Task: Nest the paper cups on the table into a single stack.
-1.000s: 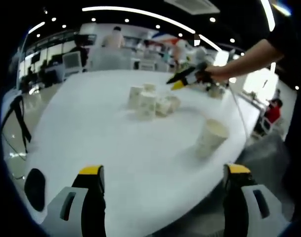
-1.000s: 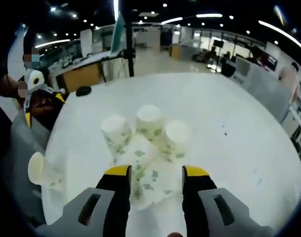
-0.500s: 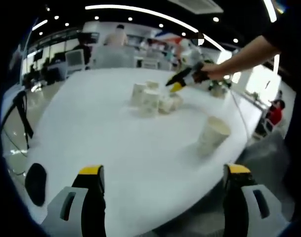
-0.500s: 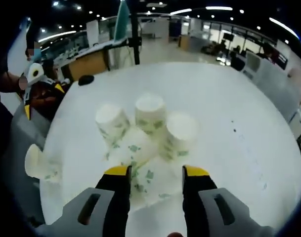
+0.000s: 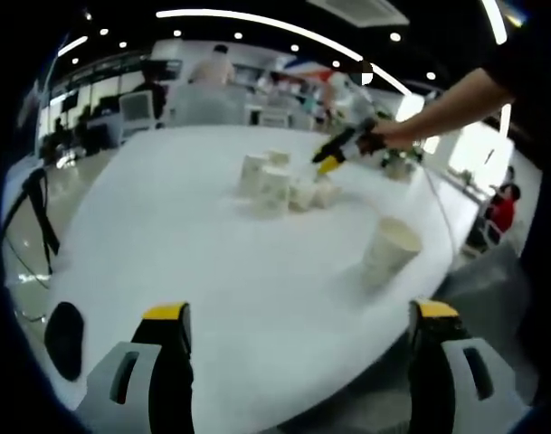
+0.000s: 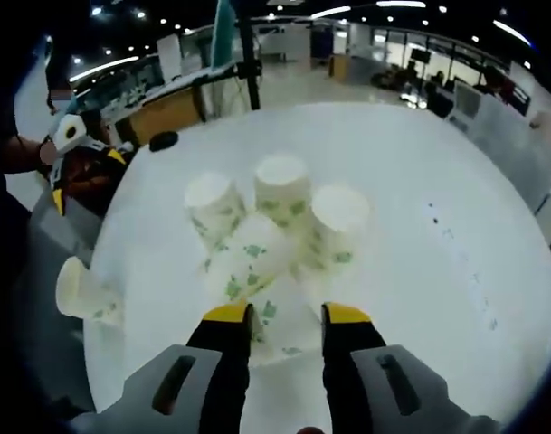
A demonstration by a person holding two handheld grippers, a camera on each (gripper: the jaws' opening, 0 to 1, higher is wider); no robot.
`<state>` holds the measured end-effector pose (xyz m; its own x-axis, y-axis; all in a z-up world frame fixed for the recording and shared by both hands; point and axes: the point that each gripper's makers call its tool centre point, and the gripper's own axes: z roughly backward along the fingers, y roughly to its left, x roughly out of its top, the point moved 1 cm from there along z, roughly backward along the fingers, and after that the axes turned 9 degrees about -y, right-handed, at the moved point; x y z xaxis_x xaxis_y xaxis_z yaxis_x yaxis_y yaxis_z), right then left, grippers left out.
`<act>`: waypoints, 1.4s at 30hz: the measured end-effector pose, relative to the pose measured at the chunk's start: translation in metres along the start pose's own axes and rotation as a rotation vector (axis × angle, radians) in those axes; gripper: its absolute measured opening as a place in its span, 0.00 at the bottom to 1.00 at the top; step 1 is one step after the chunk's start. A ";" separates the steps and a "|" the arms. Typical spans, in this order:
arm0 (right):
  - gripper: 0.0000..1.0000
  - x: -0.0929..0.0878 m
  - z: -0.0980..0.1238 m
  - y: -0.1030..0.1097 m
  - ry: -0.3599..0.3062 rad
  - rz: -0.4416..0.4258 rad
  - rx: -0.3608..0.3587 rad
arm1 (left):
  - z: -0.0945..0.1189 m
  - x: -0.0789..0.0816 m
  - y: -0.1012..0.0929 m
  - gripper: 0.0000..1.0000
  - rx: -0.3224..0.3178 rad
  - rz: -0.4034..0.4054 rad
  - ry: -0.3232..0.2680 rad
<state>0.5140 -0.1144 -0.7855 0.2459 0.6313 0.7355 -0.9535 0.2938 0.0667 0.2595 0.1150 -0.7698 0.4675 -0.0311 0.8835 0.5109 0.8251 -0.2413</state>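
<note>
Several white paper cups with green leaf print (image 6: 257, 258) stand upside down in a tight cluster mid-table, small in the left gripper view as the cluster (image 5: 273, 185). My right gripper (image 6: 287, 315) has its jaws pressed against the sides of the nearest cup (image 6: 273, 318) of that cluster. The same gripper (image 5: 338, 152) reaches in from the right, held by a hand. One more cup (image 5: 390, 249) stands mouth up, alone near the table edge, and shows as the lone cup (image 6: 83, 294). My left gripper (image 5: 302, 312) is wide open over the near table, and shows as the left gripper (image 6: 76, 163).
The round white table (image 5: 194, 253) falls away close behind the lone cup. A small black object (image 5: 65, 339) lies near its rim, also the black object (image 6: 164, 140). A dark stand (image 5: 35, 212) is on the floor. Chairs and people fill the background.
The right gripper's jaws have narrowed onto the nearest cup, and it has dropped closer to the cluster. The left gripper has stayed in place.
</note>
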 end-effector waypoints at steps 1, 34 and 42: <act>0.25 -0.002 0.001 0.000 0.002 -0.002 0.002 | 0.000 0.000 0.000 0.99 -0.003 0.000 0.001; 0.22 -0.048 0.045 0.053 0.021 -0.134 0.145 | 0.002 0.009 -0.014 0.98 -0.038 -0.025 -0.017; 0.18 -0.047 0.038 0.071 -0.048 -0.207 0.218 | 0.003 0.006 -0.016 0.98 -0.038 -0.024 -0.011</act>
<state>0.4276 -0.1505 -0.7901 0.4355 0.5377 0.7219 -0.9001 0.2488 0.3577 0.2520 0.1033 -0.7594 0.4472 -0.0439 0.8934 0.5490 0.8020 -0.2354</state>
